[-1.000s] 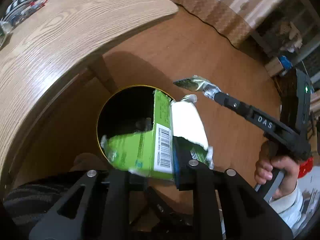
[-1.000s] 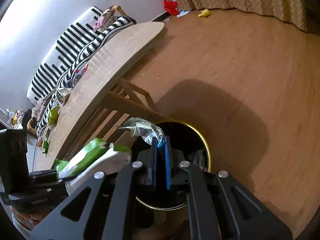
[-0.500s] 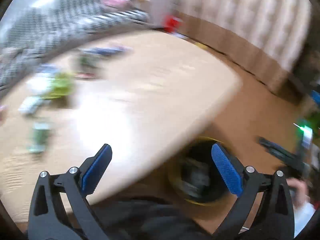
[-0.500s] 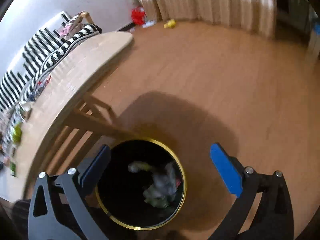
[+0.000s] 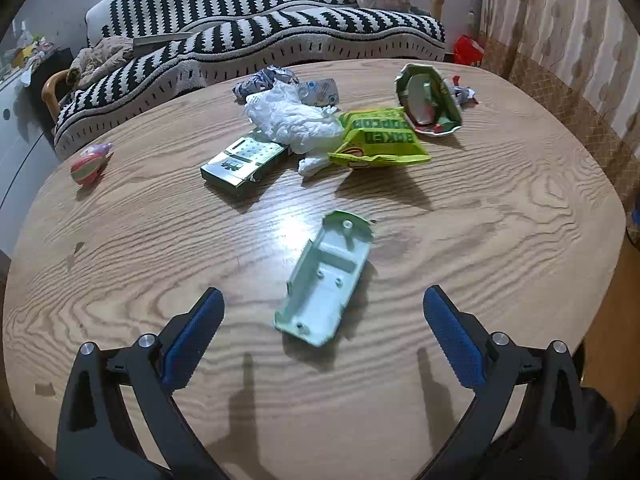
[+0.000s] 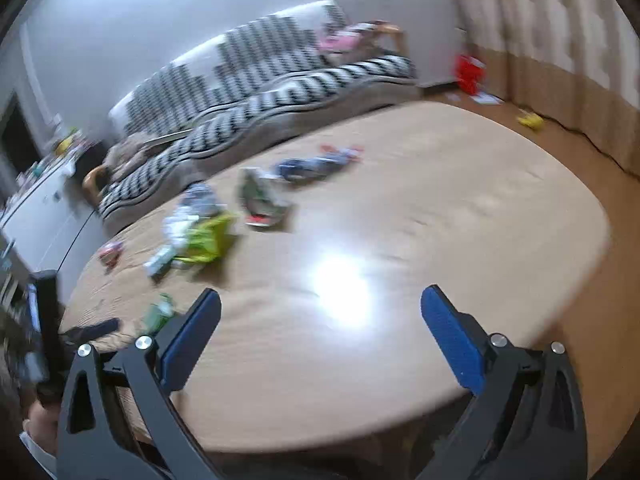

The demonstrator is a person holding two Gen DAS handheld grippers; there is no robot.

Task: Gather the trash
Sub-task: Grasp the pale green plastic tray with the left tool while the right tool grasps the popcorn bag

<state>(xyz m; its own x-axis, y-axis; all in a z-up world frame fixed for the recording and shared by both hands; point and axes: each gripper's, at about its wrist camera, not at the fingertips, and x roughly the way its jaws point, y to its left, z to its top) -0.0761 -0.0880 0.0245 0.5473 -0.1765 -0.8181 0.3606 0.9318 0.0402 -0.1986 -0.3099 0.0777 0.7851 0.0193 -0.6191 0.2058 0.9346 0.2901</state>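
My left gripper (image 5: 322,320) is open and empty above the round wooden table (image 5: 500,220), with a pale green plastic tray (image 5: 326,276) just ahead between its fingers. Further back lie a silver-green carton (image 5: 244,162), a crumpled white bag (image 5: 292,118), a lime snack bag (image 5: 380,138), an opened foil pouch (image 5: 428,100) and a small pink wrapper (image 5: 88,164). My right gripper (image 6: 320,320) is open and empty over the table's near edge; its view is blurred, with the lime bag (image 6: 208,240) and other litter far left.
A black-and-white striped sofa (image 5: 256,40) stands behind the table. Curtains (image 5: 568,40) hang at the right, with a red object (image 5: 466,48) on the floor. A white cabinet (image 6: 44,216) stands at the left. The left gripper's body (image 6: 48,328) shows at the right view's left edge.
Both grippers dropped their trash into the black bin, opened, and swung up from the bin to face the tabletop.
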